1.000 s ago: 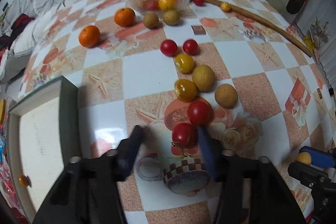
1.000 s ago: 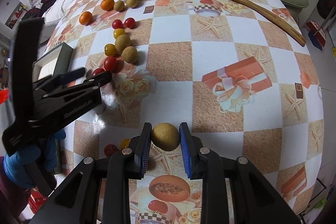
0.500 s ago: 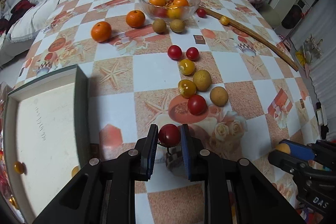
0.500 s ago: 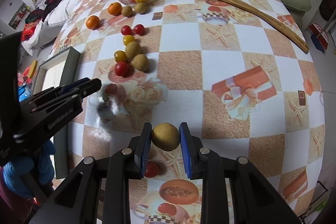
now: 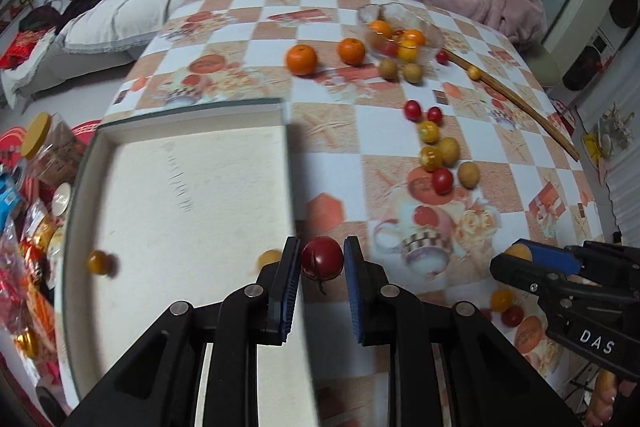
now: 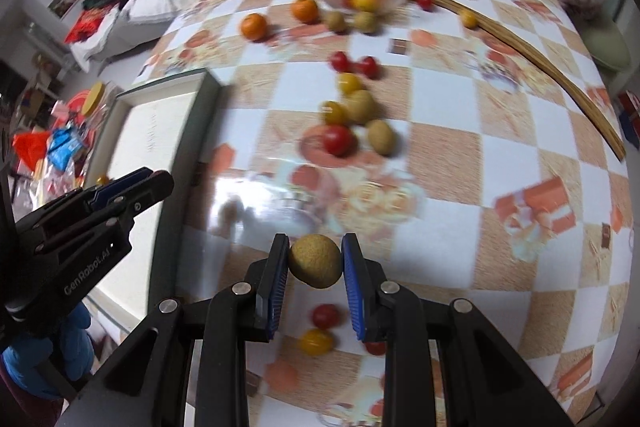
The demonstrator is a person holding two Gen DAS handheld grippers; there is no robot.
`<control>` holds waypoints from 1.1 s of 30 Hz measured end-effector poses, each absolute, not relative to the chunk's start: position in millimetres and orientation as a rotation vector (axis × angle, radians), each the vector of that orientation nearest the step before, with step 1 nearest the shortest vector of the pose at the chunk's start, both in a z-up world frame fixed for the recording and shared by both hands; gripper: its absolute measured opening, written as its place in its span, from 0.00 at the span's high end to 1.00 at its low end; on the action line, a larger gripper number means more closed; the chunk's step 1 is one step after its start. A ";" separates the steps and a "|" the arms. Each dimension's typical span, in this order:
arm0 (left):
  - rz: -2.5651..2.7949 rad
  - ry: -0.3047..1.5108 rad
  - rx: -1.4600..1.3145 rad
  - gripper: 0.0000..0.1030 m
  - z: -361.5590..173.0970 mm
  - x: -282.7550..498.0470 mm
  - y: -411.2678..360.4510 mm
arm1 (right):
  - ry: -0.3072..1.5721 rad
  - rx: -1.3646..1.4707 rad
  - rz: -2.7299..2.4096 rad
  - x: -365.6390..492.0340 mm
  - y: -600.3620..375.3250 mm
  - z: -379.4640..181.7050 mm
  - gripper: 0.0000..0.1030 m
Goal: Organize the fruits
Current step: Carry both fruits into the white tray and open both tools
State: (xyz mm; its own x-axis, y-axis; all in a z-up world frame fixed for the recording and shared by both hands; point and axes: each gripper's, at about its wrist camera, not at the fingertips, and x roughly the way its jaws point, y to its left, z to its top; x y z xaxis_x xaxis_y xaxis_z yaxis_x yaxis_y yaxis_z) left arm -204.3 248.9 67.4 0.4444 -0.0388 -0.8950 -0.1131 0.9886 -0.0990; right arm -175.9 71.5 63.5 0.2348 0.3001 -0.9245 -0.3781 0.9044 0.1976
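Observation:
My left gripper [image 5: 322, 261] is shut on a red tomato [image 5: 322, 259], held above the right wall of a shallow white tray [image 5: 180, 187]. Two small yellow fruits [image 5: 100, 262] lie in the tray. My right gripper [image 6: 314, 261] is shut on a brown round fruit [image 6: 315, 261], held above the table; it shows at the right in the left wrist view [image 5: 520, 253]. A loose line of red and yellow tomatoes and brown fruits [image 5: 436, 155] lies mid-table. A glass bowl [image 5: 400, 31] with oranges stands at the far side.
Two oranges [image 5: 301, 59] and two brown fruits [image 5: 400, 70] lie by the bowl. A long wooden stick [image 5: 520, 107] lies along the right. Small tomatoes [image 6: 320, 327] lie under the right gripper. Snack packets [image 5: 28, 247] are piled left of the table. A sofa stands behind.
My left gripper shut on the red tomato, lifted it and carried it left over the tray's edge. My right gripper, still holding the brown fruit, moved left toward the tray.

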 end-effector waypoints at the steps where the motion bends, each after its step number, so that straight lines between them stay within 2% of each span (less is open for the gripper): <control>1: 0.061 1.112 -0.157 0.77 67.5 -209.4 255.2 | 1.249 -0.080 0.477 -176.9 77.2 64.0 0.71; 18: 0.379 1.182 -0.213 0.77 37.6 -284.5 360.5 | 1.274 -0.221 0.758 -205.3 218.1 52.1 0.71; 33: 0.408 1.225 -0.217 0.77 18.0 -289.5 373.1 | 1.320 -0.354 0.778 -219.0 252.3 13.8 0.71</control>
State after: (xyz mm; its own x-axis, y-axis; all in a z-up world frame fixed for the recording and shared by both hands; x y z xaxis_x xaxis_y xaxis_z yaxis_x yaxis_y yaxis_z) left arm -289.5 373.1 18.0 0.2787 0.1861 -0.9422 -0.4162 0.9075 0.0561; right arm -219.0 252.3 13.8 0.0492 0.3056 -0.9509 -0.6843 0.7038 0.1908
